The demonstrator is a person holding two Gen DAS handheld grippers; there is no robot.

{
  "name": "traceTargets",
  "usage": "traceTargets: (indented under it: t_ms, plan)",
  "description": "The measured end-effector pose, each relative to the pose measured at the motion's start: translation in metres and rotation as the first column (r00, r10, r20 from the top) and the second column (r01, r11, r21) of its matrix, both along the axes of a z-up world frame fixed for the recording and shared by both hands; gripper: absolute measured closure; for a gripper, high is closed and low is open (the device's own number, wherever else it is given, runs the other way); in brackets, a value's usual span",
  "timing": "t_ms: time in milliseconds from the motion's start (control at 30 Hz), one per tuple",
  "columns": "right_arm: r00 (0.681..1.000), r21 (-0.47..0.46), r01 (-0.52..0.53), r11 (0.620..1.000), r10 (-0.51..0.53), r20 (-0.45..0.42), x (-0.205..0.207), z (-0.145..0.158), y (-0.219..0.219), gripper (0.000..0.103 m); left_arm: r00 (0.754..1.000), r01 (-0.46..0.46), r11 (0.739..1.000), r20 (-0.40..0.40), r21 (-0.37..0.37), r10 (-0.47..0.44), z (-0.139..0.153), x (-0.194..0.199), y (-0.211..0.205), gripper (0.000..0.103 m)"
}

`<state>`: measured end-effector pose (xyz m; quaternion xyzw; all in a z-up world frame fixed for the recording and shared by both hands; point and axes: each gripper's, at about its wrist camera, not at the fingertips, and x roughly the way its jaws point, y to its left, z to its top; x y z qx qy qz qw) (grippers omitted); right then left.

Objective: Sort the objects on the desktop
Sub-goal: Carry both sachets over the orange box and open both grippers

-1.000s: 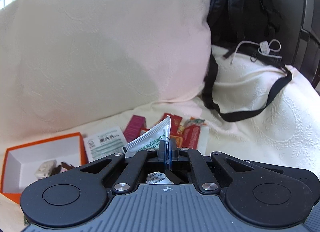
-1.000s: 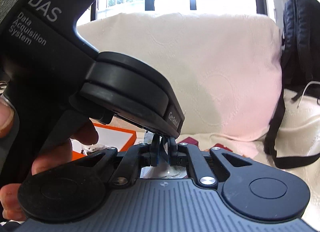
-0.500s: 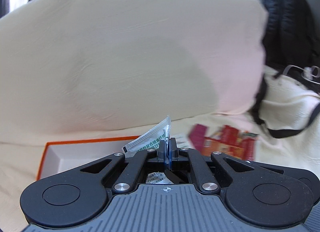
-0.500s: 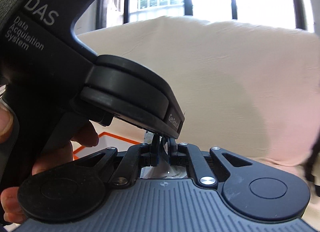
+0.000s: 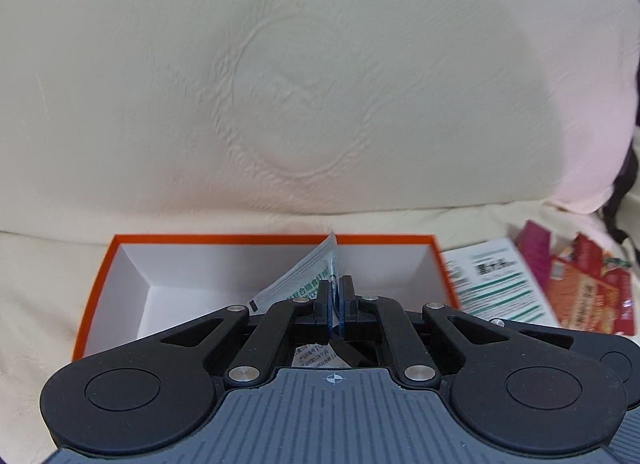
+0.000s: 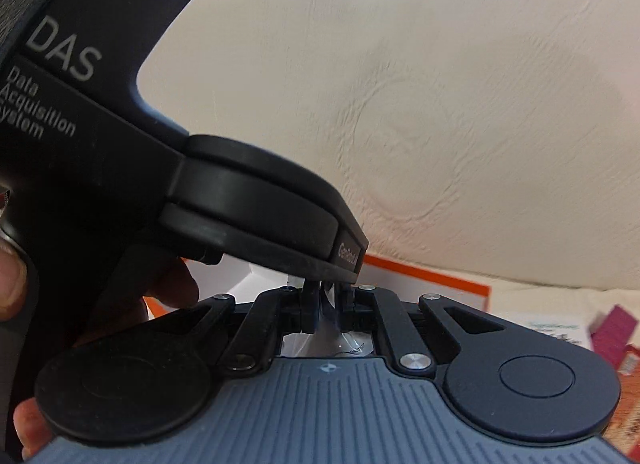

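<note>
My left gripper (image 5: 334,291) is shut on a white sachet (image 5: 298,282) with green print and holds it above the open orange box (image 5: 96,284) with a white inside. My right gripper (image 6: 328,300) is shut on a clear plastic packet (image 6: 326,310), right behind the left gripper's black body (image 6: 256,199), which hides most of the box (image 6: 432,274). Only a little of the packet shows between the fingers.
A large cream cushion (image 5: 304,83) fills the background. To the right of the box lie a white-and-green leaflet (image 5: 496,284), a magenta packet (image 5: 538,246) and red-orange packets (image 5: 584,288) on the cream cloth. A hand (image 6: 168,284) holds the left gripper.
Both grippers have swung left with their packets. The orange box has moved to the centre of the left view, and the backpack has left both views.
</note>
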<state>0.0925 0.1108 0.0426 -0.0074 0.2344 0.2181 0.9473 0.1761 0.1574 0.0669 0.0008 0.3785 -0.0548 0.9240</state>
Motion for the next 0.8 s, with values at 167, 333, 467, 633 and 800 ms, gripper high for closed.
traceTargets:
  t_ms: [167, 333, 467, 633, 800]
  plan:
    - [1.000, 0.005, 0.011, 1.000, -0.011, -0.029, 0.015, -0.025, -0.001, 0.091, 1.000, -0.005, 1.000, -0.021, -0.002, 0.005, -0.020, 0.015, 0.003, 0.103]
    - [0.998, 0.007, 0.037, 0.999, -0.037, -0.053, 0.020, -0.039, -0.007, 0.081, 0.999, -0.019, 1.000, -0.029, 0.011, 0.020, -0.028, 0.020, 0.002, 0.103]
    - [0.995, -0.012, 0.091, 0.996, -0.091, -0.031, 0.020, -0.046, -0.014, 0.026, 0.998, -0.053, 0.999, -0.020, 0.011, 0.053, -0.033, 0.020, 0.009, 0.078]
    - [0.994, 0.034, 0.096, 0.995, -0.093, -0.064, 0.015, -0.050, -0.028, 0.026, 0.993, -0.114, 0.992, 0.049, 0.047, 0.111, -0.029, 0.008, 0.010, 0.045]
    - [0.991, 0.015, 0.113, 0.993, -0.111, -0.077, 0.005, -0.045, -0.030, 0.026, 0.972, -0.203, 0.973, 0.141, 0.110, 0.187, -0.019, -0.014, 0.007, 0.023]
